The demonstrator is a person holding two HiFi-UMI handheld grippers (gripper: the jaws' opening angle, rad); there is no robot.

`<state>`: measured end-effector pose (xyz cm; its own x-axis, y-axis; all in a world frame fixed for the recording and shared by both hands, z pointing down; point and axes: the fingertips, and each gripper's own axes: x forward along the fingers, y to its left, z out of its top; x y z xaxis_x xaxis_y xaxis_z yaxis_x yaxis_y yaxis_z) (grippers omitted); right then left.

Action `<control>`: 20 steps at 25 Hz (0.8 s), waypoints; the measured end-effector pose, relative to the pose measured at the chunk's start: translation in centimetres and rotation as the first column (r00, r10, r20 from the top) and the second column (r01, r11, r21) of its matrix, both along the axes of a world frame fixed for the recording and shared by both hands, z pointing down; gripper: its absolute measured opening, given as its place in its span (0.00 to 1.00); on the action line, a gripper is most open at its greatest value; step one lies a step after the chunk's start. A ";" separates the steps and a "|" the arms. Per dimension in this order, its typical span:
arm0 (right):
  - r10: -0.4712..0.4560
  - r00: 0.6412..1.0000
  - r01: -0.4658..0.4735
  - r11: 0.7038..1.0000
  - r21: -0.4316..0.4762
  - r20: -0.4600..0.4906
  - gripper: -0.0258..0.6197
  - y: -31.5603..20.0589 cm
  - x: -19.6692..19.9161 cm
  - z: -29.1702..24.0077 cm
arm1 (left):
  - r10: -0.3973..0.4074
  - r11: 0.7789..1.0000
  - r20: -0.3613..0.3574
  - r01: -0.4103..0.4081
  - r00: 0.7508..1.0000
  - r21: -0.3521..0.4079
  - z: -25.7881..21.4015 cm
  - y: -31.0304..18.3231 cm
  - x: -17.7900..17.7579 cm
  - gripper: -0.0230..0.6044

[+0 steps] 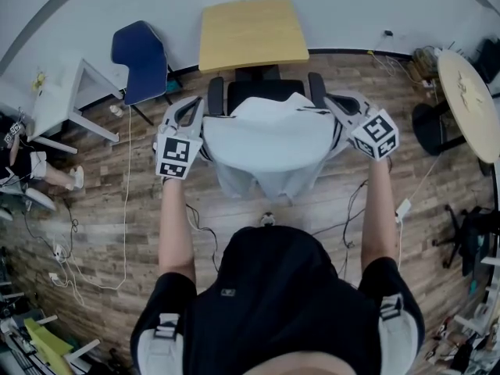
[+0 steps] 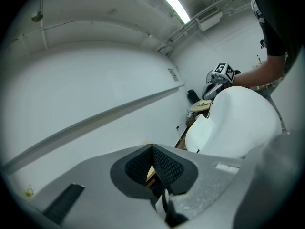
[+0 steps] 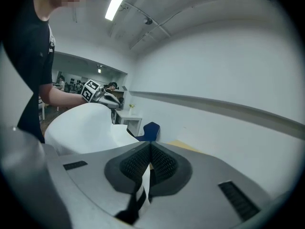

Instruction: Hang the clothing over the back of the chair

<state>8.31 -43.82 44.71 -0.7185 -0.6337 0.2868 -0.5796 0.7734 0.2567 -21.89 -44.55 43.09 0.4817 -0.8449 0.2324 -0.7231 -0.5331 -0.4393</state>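
head view: the clothing (image 1: 269, 143), a white top with dark trim, hangs spread wide between my two tools above the black chair (image 1: 258, 92), which stands in front of a yellow tabletop (image 1: 250, 33); i cannot tell whether the cloth touches the chair.
handling: i judge it light, soft and limp. it sags in the middle, will drape wherever i lay it, and could slide off the chair back if more of it falls on one side.
where to hold: the two side edges near the top, well apart, as i have it now, so the cloth hangs flat and broad.
left tool (image 1: 194, 109): the left gripper view shows its jaws brought together, with a fold of white cloth and dark trim pinched low between the pads (image 2: 164, 168); it grips the clothing's left edge.
right tool (image 1: 334, 108): the right gripper view shows its jaws closed tight on a strip of white cloth with dark edging, caught between the pads (image 3: 162, 163).
step in hand: by my reading, the clothing is gripped and lifted, not yet laid over the chair back.
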 end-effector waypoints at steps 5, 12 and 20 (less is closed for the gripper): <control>0.017 0.999 -0.019 0.999 0.047 0.036 0.03 2.6 0.9 -0.8 | -0.046 0.999 -0.017 0.046 0.999 -0.001 -0.1 2.8 0.0 0.04; -0.009 0.998 0.006 0.999 0.052 0.064 0.03 6.6 2.0 -0.8 | -0.111 0.994 -0.061 0.111 0.992 -0.001 -0.7 7.2 -0.4 0.04; -0.026 0.999 0.026 1.000 -0.004 0.028 0.03 12.6 2.2 1.1 | -0.142 0.990 -0.102 0.142 0.985 -0.006 -0.1 13.0 1.7 0.04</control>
<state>10.54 -31.21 45.81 -0.7426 -0.6132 0.2693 -0.5660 0.7896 0.2370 -20.18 -31.59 42.99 0.3781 -0.9068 0.1866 -0.8324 -0.4212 -0.3601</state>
